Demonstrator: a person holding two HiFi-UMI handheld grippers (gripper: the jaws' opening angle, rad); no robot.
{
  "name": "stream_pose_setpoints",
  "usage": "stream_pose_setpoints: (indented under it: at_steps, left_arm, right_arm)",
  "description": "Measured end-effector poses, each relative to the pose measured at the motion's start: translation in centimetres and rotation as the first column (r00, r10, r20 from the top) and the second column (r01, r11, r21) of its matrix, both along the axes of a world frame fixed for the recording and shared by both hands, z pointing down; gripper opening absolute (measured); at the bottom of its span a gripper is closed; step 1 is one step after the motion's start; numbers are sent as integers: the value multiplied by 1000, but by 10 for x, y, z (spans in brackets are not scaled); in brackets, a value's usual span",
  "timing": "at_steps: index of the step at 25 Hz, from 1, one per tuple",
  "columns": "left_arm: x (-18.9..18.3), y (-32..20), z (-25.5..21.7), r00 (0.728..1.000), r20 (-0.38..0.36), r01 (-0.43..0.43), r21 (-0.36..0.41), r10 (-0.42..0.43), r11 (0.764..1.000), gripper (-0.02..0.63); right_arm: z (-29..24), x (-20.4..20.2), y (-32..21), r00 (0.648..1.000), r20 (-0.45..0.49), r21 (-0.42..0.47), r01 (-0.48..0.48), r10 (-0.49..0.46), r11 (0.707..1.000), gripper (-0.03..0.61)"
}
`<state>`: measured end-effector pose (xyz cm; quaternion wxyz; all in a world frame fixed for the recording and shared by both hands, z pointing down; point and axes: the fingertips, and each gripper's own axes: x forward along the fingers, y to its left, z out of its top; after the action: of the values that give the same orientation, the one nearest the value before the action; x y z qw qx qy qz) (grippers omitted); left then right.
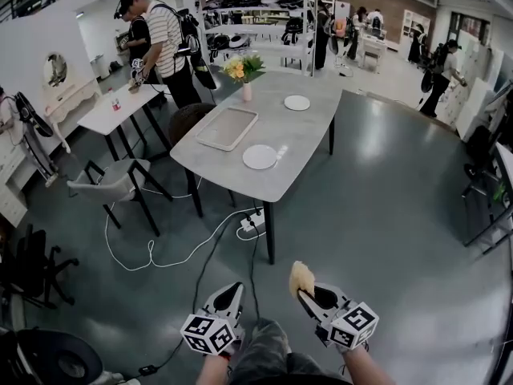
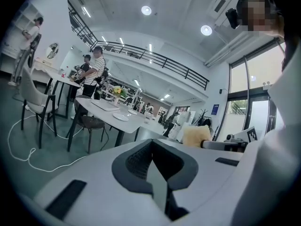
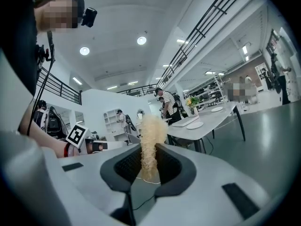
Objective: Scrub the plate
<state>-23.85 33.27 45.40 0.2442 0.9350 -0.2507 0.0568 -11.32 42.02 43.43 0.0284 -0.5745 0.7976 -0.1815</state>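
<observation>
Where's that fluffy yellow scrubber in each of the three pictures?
Head view: scrubber at bottom centre, in the right gripper.
Left gripper view: right of centre, past the jaws.
Right gripper view: centre, pinched between the jaws.
Shared landmark: the yellow flowers.

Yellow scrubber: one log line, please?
right gripper: shut on fuzzy yellow scrubber | left gripper: shut, empty | near round white plate: on grey table

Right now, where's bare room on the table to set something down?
The table is bare along its right side, between near plate and far plate, and at its near corner. Crowded left: tray, flower vase behind.
</observation>
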Motion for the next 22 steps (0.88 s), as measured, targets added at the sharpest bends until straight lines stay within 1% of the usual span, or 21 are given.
stream_pose_setpoints:
  at_steps: [5, 10, 13, 16, 19, 22]
  left_arm:
    - [23, -16, -1, 1000, 3, -29, 6, 29, 1000, 11]
    - [55, -49, 9, 999, -4, -44, -12, 43, 999, 11]
    - [84, -70, 5, 996, -17, -84, -5, 83, 996, 11]
    - [109, -87, 5, 992, -14, -124, -14, 124, 992, 11]
    - [126, -102, 3, 987, 4, -159, -11, 159, 987, 12]
    - [138, -123, 3, 986, 10, -166, -20, 166, 986, 12]
  right_arm:
    - [1, 22, -17, 1000, 16, 1, -24, 23, 1000, 75]
    - [8, 49, -42, 999, 10, -17, -41, 41, 999, 75]
    - [7, 67, -63, 999, -3, -13, -48, 48, 999, 75]
    - [5, 85, -85, 997, 8, -18, -71, 71, 997, 75]
    - [5, 96, -105, 997, 14, -31, -74, 74, 997, 75]
    - [4, 104, -125, 997, 22, -42, -74, 75, 996, 75]
